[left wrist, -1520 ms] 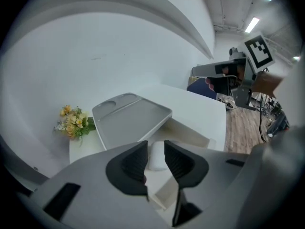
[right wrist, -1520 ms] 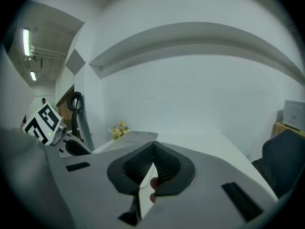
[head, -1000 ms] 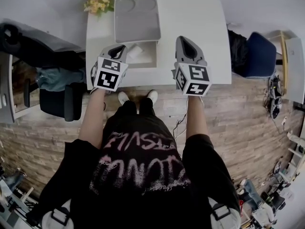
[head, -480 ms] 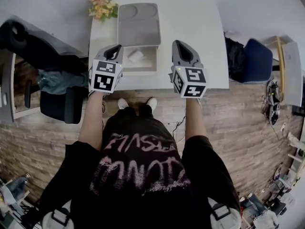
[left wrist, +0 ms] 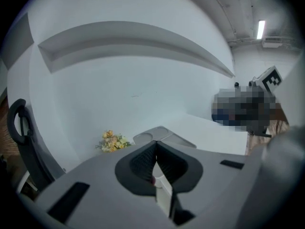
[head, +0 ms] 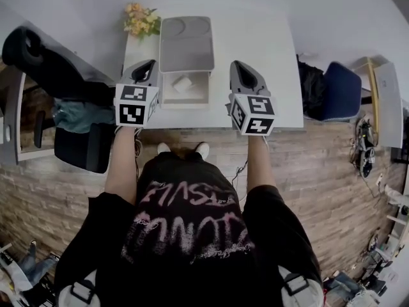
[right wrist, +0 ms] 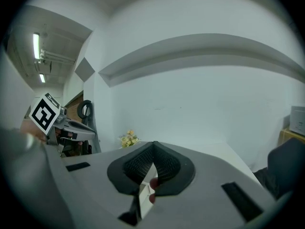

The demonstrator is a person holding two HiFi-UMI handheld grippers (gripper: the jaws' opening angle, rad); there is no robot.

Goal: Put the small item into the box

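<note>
Now, with the small item lying inside the open box on the bench, draw the left claw and right claw, both clenched on nothing, clear of its walls.

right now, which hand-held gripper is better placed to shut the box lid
Left, probably: the left hand-held gripper sits right beside the open box; the right hand-held gripper is farther off.
</note>
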